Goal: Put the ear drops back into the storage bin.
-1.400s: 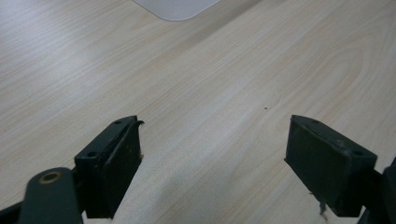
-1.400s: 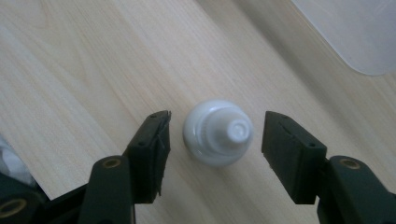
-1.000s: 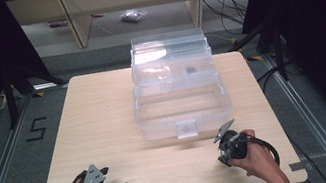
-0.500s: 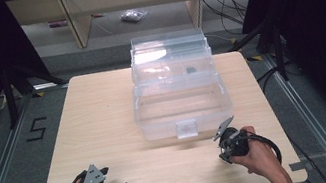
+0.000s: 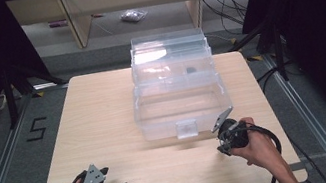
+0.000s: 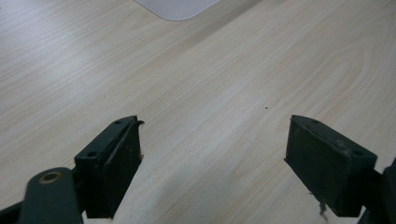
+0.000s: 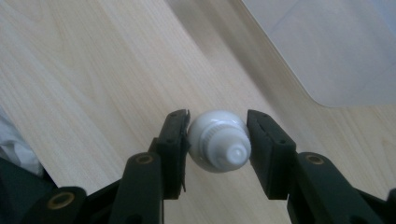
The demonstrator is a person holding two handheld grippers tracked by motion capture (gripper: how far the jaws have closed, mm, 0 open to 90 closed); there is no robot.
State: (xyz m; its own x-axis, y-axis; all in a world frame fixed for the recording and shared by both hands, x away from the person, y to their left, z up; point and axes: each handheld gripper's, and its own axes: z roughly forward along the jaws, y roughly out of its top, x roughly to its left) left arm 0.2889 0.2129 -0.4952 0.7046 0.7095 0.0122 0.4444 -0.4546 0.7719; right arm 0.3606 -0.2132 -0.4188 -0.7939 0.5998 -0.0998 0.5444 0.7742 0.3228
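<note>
My right gripper [image 7: 218, 123] is shut on a small white bottle [image 7: 219, 144]; its ribbed screw cap faces the camera, and the pads press on both sides. It hangs a little above the table. In the high view the right gripper [image 5: 223, 146] is near the table's front right, just off the front right corner of a clear plastic box [image 5: 176, 94]. My left gripper [image 5: 115, 177] rests at the front left corner, held by a hand. In its own view the left gripper [image 6: 215, 135] stands open over bare wood.
The clear box is a tiered, open organiser in the middle and back of the wooden table [image 5: 99, 113]. A corner of the clear box [image 7: 336, 56] lies close ahead of the right jaws. A cable [image 5: 270, 136] loops behind the right hand.
The right hand has lifted slightly off the table with the white bottle between its jaws. The left hand has stayed where it was.
</note>
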